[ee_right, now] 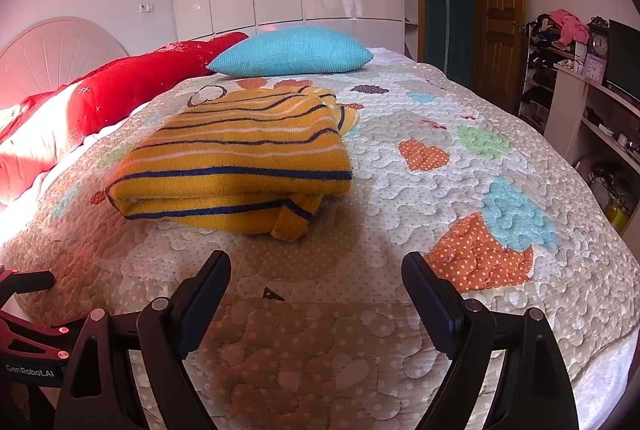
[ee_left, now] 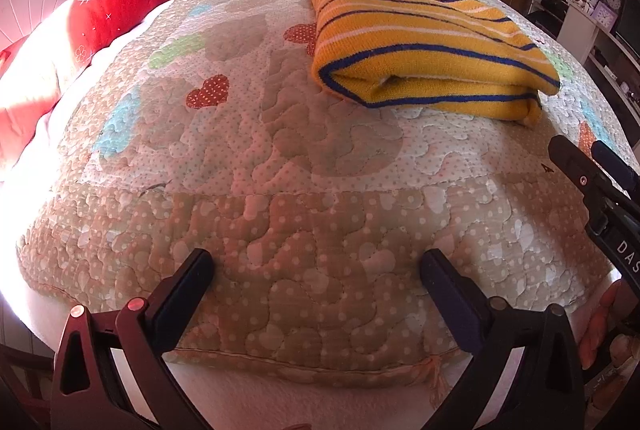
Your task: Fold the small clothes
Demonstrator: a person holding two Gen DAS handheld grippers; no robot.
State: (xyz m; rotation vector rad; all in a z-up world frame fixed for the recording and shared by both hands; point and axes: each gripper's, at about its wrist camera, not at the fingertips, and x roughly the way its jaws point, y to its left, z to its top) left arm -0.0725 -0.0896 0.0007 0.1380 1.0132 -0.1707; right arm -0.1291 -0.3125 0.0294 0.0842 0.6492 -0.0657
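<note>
"GenRobot.AI" on left tongs [ee_right: 28, 372]

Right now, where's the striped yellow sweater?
The striped yellow sweater lies folded on the quilt, ahead of both open tools: left-centre in the right wrist view, upper right in the left wrist view, short of the blue pillow.

We see the folded yellow striped sweater [ee_right: 236, 162] lying left of centre on the quilted bedspread [ee_right: 460, 190]. Our right gripper [ee_right: 316, 270] hovers at the bottom, fingers spread apart, holding nothing.
</note>
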